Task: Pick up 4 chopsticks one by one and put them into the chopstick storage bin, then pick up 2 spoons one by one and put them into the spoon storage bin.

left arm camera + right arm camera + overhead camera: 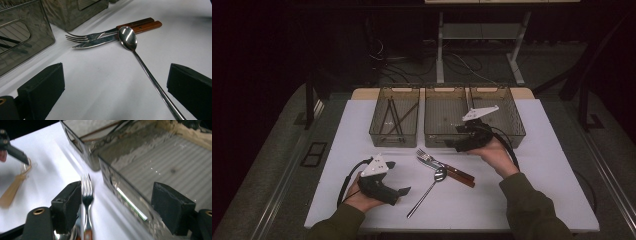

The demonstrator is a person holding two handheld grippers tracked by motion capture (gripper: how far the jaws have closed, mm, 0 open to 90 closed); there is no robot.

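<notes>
Steel fork (87,195), wooden handle, right tool (122,207) open above

bins (447,135) wall far edge; cutlery (444,169) mid-table, bare table (542,190) right

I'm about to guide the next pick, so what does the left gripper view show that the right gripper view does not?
Left gripper view alone: the full long-handled spoon, its bowl resting on the serrated knife, and both wooden handles side by side. Its claw stands open over bare table.

Right gripper view alone: the ribbed floor inside the middle bin, with the right claw open astride that bin's near wall.

Both: the fork, the white table and the smoky bins.
</notes>
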